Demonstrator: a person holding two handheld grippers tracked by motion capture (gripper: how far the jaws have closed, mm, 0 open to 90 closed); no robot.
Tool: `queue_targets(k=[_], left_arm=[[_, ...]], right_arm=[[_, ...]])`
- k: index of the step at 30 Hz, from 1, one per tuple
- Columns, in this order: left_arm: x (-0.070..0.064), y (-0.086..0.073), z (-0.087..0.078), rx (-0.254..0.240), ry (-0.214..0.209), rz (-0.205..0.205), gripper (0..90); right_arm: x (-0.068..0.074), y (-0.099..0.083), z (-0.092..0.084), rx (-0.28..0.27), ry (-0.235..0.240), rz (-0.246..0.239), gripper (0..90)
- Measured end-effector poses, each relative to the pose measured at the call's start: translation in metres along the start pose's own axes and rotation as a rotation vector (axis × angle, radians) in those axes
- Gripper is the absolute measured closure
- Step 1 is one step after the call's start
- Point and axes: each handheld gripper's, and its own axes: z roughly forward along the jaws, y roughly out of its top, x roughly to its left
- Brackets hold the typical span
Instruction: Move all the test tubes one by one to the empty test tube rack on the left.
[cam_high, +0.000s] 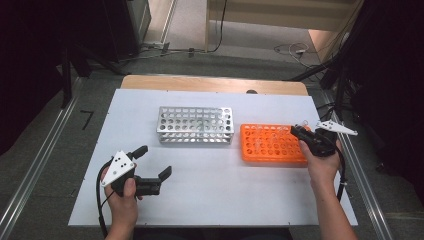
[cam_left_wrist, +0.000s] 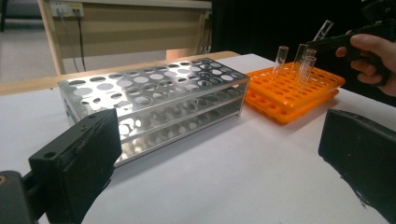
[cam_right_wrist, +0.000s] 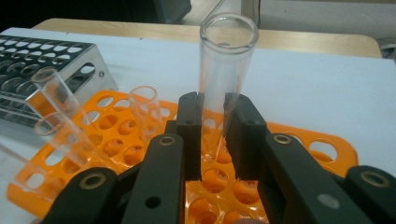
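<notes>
Right gripper view is showing the right gripper (cam_right_wrist: 212, 135) clamping a glass tube (cam_right_wrist: 226, 60) above the orange rack (cam_right_wrist: 327, 144) — three tubes (cam_right_wrist: 147, 112) are waiting there, the steel rack (cam_left_wrist: 154, 93) sitting empty. Left gripper (cam_high: 152, 162) is idling, jaws wide.

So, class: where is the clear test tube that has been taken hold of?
The test tube stands clamped between the right gripper's jaws, lifted just above the orange rack at the table's right side, with the metal rack to its left.
</notes>
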Motion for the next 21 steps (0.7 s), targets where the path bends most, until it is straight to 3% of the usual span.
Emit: queue_targets(k=[5, 10, 21], left_arm=[[-0.004, 0.004, 0.003, 0.005, -0.020, -0.003, 0.0], [-0.009, 0.013, 0.009, 0.025, -0.088, -0.009, 0.0], [-0.018, 0.031, 0.024, 0.040, -0.113, 0.011, 0.0]], right_arm=[[0.007, 0.004, -0.015, 0.003, 0.025, -0.038, 74.0], [0.021, 0.009, -0.032, 0.002, 0.107, -0.064, 74.0], [0.056, 0.018, -0.047, -0.004, 0.244, -0.113, 74.0]])
